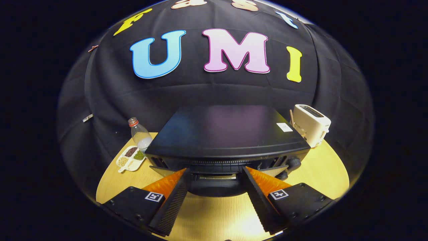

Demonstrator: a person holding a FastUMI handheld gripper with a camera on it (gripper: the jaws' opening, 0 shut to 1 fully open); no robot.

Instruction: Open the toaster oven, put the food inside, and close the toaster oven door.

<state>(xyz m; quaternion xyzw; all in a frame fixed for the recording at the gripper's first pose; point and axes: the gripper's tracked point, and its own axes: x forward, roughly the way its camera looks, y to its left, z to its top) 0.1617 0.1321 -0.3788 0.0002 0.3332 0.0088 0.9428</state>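
Note:
A black toaster oven (227,134) stands on the round wooden table (327,167), seen from above and in front. My gripper (215,170) is open, its fingertips up against the oven's upper front. The door's handle bar (215,177) lies between the fingers, and neither finger presses on it. Below the handle a dark rounded part of the door (214,190) bulges toward me. I cannot tell whether the door is ajar. Control knobs (293,163) sit at the oven's right front.
Left of the oven, a white divided dish (130,158) holds beans and grains, with a clear plastic bottle (139,135) behind it. A white slot toaster (311,124) stands at the oven's right rear. Black cloth walls close in behind the table.

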